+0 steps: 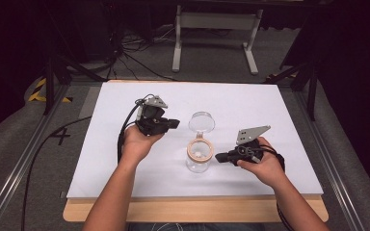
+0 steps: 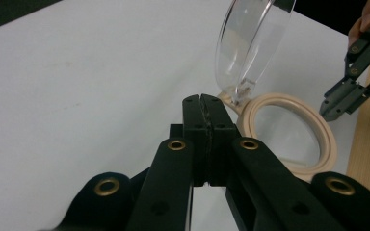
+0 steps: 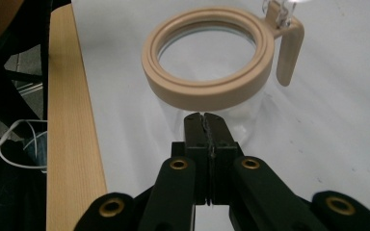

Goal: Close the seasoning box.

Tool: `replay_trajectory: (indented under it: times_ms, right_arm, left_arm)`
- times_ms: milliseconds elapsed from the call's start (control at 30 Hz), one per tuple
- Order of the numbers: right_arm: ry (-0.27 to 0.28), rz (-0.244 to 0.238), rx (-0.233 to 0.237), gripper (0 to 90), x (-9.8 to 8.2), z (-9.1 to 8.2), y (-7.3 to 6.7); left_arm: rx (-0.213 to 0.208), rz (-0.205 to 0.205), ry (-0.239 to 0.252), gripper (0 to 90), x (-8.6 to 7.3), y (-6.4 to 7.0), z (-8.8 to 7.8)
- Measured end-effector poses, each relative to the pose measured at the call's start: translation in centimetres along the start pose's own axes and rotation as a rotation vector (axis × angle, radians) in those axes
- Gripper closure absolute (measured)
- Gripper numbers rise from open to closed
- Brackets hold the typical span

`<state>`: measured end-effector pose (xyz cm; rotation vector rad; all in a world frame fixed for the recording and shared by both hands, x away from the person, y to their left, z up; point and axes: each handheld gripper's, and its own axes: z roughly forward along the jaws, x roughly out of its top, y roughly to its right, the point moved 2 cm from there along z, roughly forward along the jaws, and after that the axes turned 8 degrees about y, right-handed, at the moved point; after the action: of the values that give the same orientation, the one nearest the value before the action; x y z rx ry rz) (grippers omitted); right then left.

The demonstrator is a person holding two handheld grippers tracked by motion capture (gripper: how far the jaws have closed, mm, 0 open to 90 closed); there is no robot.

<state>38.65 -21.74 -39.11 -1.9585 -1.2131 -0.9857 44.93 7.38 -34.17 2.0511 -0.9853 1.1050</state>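
A clear glass jar point(image 1: 200, 163) with a beige ring rim point(image 1: 190, 151) stands at the middle of the white board. Its clear hinged lid point(image 1: 202, 121) is swung open toward the far side. My left gripper point(image 1: 176, 123) is shut and empty, pointing right, just left of the lid. My right gripper point(image 1: 218, 157) is shut and empty, its tips close to the jar's right side. In the left gripper view the shut tips point(image 2: 204, 98) sit before the lid point(image 2: 250, 43) and rim point(image 2: 327, 139). In the right gripper view the shut tips point(image 3: 204, 117) are just short of the rim point(image 3: 207, 94).
The white board point(image 1: 125, 144) lies on a wooden tabletop whose edge point(image 1: 197, 209) shows at the front. Metal rails point(image 1: 24, 159) run along both sides. Beyond the table stand a white frame point(image 1: 217, 21) and loose cables point(image 1: 130, 48) on the grey floor.
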Motion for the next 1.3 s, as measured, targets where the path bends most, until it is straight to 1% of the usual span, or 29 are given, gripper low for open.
replay_trajectory:
  times_ms: [33, 100, 167, 200, 233, 300, 333, 367, 433, 467, 500, 533, 600, 633, 700, 733, 800, 833, 867, 900, 933, 1000, 1100, 1133, 1200, 1267, 1300]
  right_arm:
    - [0.007, -0.001, -0.003, 89.8, 0.2, 0.0, -0.1]
    - [0.030, -0.003, -0.012, 89.8, 0.8, 0.0, -0.4]
    - [0.047, -0.002, -0.011, 89.7, 1.1, 0.2, -0.6]
    - [0.047, -0.002, -0.011, 89.7, 1.1, 0.2, -0.6]
    - [0.059, -0.005, -0.008, 89.7, 1.4, 0.4, -0.7]
    - [0.065, -0.005, -0.007, 89.7, 1.6, 0.5, -0.7]
    - [0.086, 0.003, -0.009, 89.7, 1.9, 0.6, -0.8]
    - [0.086, 0.003, -0.009, 89.7, 1.9, 0.6, -0.8]
    - [0.108, 0.007, -0.014, 89.7, 2.1, 0.6, -0.8]
    - [0.118, 0.009, -0.018, 89.8, 2.3, 0.6, -0.7]
    - [0.131, 0.012, -0.020, 89.8, 2.4, 0.6, -0.7]
    - [0.139, 0.010, -0.023, 89.8, 2.5, 0.7, -0.7]
    - [0.151, 0.016, -0.031, 89.8, 2.7, 0.7, -0.5]
    - [0.160, 0.020, -0.034, 89.8, 2.8, 0.7, -0.4]
    - [0.172, 0.026, -0.038, 89.7, 2.9, 0.8, -0.2]
    - [0.177, 0.031, -0.041, 89.8, 3.0, 0.8, -0.1]
    - [0.184, 0.037, -0.042, 89.8, 3.0, 0.8, 0.1]
    - [0.189, 0.039, -0.042, 89.8, 3.1, 0.9, 0.1]
    - [0.192, 0.038, -0.041, 89.7, 3.2, 0.9, 0.2]
    - [0.196, 0.037, -0.041, 89.8, 3.3, 0.9, 0.2]
    - [0.198, 0.037, -0.041, 89.7, 3.3, 1.0, 0.2]
    - [0.199, 0.036, -0.040, 89.7, 3.4, 1.0, 0.2]
    - [0.198, 0.039, -0.034, 89.7, 3.5, 1.1, 0.3]
    - [0.199, 0.038, -0.035, 89.7, 3.5, 1.1, 0.3]
    - [0.199, 0.042, -0.034, 89.7, 3.5, 1.1, 0.4]
    - [0.199, 0.042, -0.033, 89.7, 3.5, 1.1, 0.5]
    - [0.200, 0.045, -0.032, 89.7, 3.5, 1.0, 0.5]
  left_arm:
    - [-0.005, 0.000, 0.008, 89.7, 0.3, -0.1, 0.3]
    - [-0.001, 0.004, 0.007, 89.6, 0.6, -0.2, 0.7]
    - [0.003, -0.002, 0.021, 89.6, 0.8, -0.4, 1.2]
    - [0.003, -0.002, 0.021, 89.6, 0.8, -0.4, 1.2]
    - [0.010, -0.009, 0.019, 89.6, 1.1, -0.8, 1.7]
    - [0.009, -0.012, 0.010, 89.6, 1.3, -1.1, 1.9]
    - [0.015, -0.026, 0.017, 89.6, 1.5, -1.4, 2.3]
    - [0.015, -0.026, 0.017, 89.6, 1.5, -1.4, 2.3]
    - [0.007, -0.031, 0.020, 89.6, 1.9, -1.5, 2.5]
    - [0.004, -0.023, 0.014, 89.6, 2.2, -1.5, 2.5]
    - [0.005, -0.020, 0.020, 89.6, 2.3, -1.5, 2.6]
    - [0.005, -0.016, 0.009, 89.6, 2.5, -1.4, 2.6]
    - [-0.002, -0.012, 0.015, 89.6, 2.8, -1.2, 2.7]
    - [-0.009, -0.017, 0.015, 89.6, 3.0, -1.1, 2.7]
    - [-0.023, -0.002, 0.001, 89.7, 3.2, -0.9, 2.8]
    - [-0.026, -0.003, 0.006, 89.6, 3.2, -0.8, 2.9]
    - [-0.031, 0.021, -0.014, 89.6, 3.3, -0.5, 3.0]
    - [-0.032, 0.025, -0.020, 89.6, 3.3, -0.3, 3.1]
    - [-0.029, 0.032, -0.032, 89.6, 3.4, -0.2, 3.3]
    - [-0.029, 0.032, -0.032, 89.6, 3.4, -0.2, 3.3]
    - [-0.028, 0.035, -0.052, 89.6, 3.4, -0.2, 3.4]
    - [-0.026, 0.037, -0.076, 89.6, 3.4, -0.1, 3.7]
    - [-0.029, 0.038, -0.084, 89.7, 3.5, -0.2, 3.8]
    - [-0.029, 0.028, -0.078, 89.7, 3.5, -0.1, 3.8]
    - [-0.042, 0.022, -0.075, 89.6, 3.4, 0.0, 3.7]
    - [-0.050, 0.029, -0.079, 89.6, 3.4, 0.1, 3.5]
    - [-0.054, 0.041, -0.081, 89.6, 3.3, 0.3, 3.4]
